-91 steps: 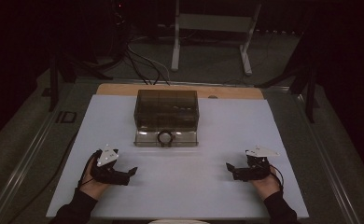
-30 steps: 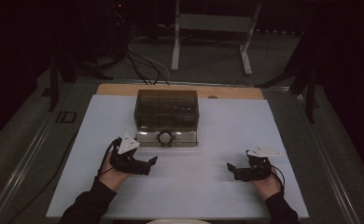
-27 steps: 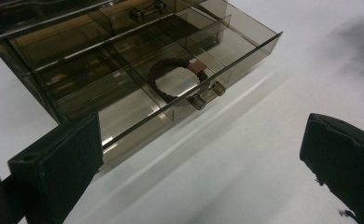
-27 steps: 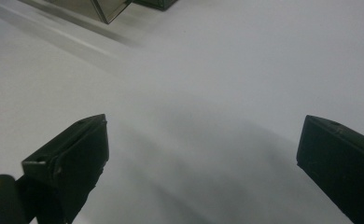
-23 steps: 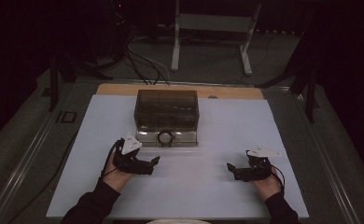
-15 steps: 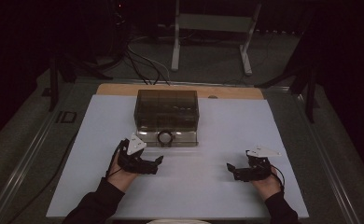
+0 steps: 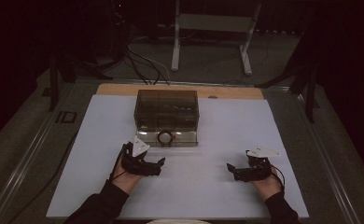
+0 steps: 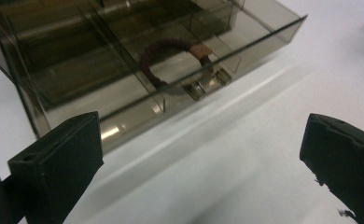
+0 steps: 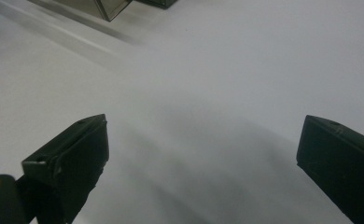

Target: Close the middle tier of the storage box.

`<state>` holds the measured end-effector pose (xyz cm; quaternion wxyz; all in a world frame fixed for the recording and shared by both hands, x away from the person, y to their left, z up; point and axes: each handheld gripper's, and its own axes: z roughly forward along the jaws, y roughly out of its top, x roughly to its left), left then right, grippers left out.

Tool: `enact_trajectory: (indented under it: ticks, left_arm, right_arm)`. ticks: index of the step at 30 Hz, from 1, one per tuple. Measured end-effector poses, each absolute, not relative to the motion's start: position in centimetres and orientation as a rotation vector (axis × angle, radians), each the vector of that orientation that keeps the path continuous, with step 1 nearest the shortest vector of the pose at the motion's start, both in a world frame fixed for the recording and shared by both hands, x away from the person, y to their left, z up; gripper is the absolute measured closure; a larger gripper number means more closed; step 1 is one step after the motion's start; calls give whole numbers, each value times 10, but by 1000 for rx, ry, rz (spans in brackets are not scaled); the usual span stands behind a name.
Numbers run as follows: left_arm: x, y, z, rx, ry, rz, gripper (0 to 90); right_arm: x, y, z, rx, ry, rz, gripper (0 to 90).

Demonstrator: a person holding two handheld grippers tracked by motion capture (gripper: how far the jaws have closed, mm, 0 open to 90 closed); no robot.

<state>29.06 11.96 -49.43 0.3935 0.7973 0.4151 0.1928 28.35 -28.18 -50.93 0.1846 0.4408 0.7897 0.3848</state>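
On the white bench, high view: a smoked plastic box stands at centre–rear, its ring handle facing the person. The left gripper sits just in front of it, placed for a reach to the handle; the right gripper rests well apart. Left gripper view: fingers spread wide, grasping nothing, aimed at the brown ring — it hangs on the box front. Right gripper view: fingers likewise released over bare bench.

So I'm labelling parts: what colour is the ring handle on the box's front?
Dark maroon ring handle, clearest in the left gripper view.
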Motion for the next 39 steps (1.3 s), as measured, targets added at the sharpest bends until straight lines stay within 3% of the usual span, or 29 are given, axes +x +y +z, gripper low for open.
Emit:
enact_trajectory:
  ticks: [24, 30, 32, 36, 39]
  left_arm:
    - [290, 112, -510, 2181, 1104, 476, 20]
    - [292, 114, -510, 2181, 1124, 476, 87]
    - [291, 115, -510, 2181, 1111, 490, 173]
    - [290, 114, -509, 2201, 1086, 504, 197]
    - [290, 114, -509, 2199, 1087, 522, 264]
  right_arm:
    - [284, -280, -510, 1232, 2243, 1082, 24]
    - [284, -280, -510, 1236, 2242, 1081, 24]
    - [284, -280, -510, 1233, 2243, 1079, 24]
    - [284, -280, -510, 1233, 2243, 1079, 24]
    - [284, -280, -510, 1232, 2243, 1079, 24]
